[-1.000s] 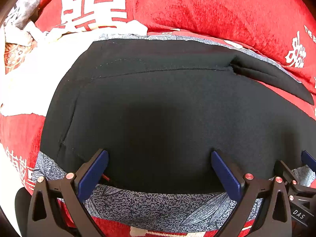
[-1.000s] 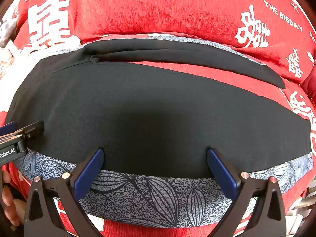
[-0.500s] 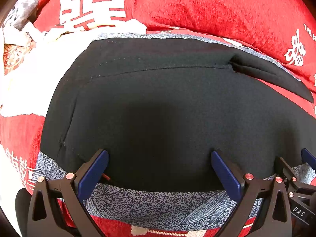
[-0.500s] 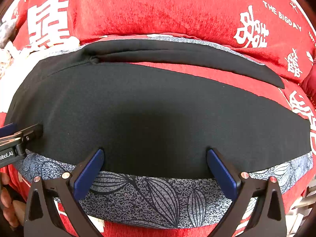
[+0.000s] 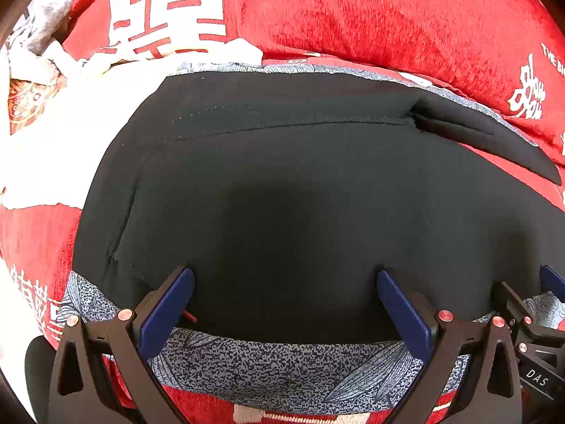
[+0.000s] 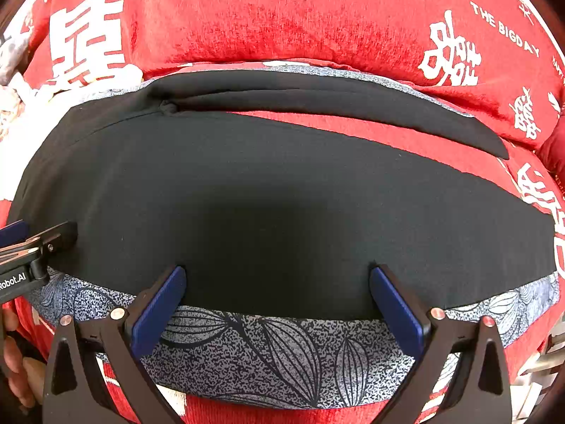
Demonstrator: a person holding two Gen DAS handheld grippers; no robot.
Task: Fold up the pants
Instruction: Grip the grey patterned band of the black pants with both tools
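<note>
Black pants [image 5: 300,194] lie flat — both grippers [image 5: 285,298] [image 6: 277,295] hover spread wide.

L gripper [image 5: 285,304] & R gripper [image 6: 277,300]: both jaws wide apart, side by side.

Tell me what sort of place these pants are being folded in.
Probably a bedroom at home, on a bed or sofa. The black pants lie on a grey leaf-print cloth over a plush red cover printed with white double-happiness characters, and crumpled laundry sits at the left edge.
</note>
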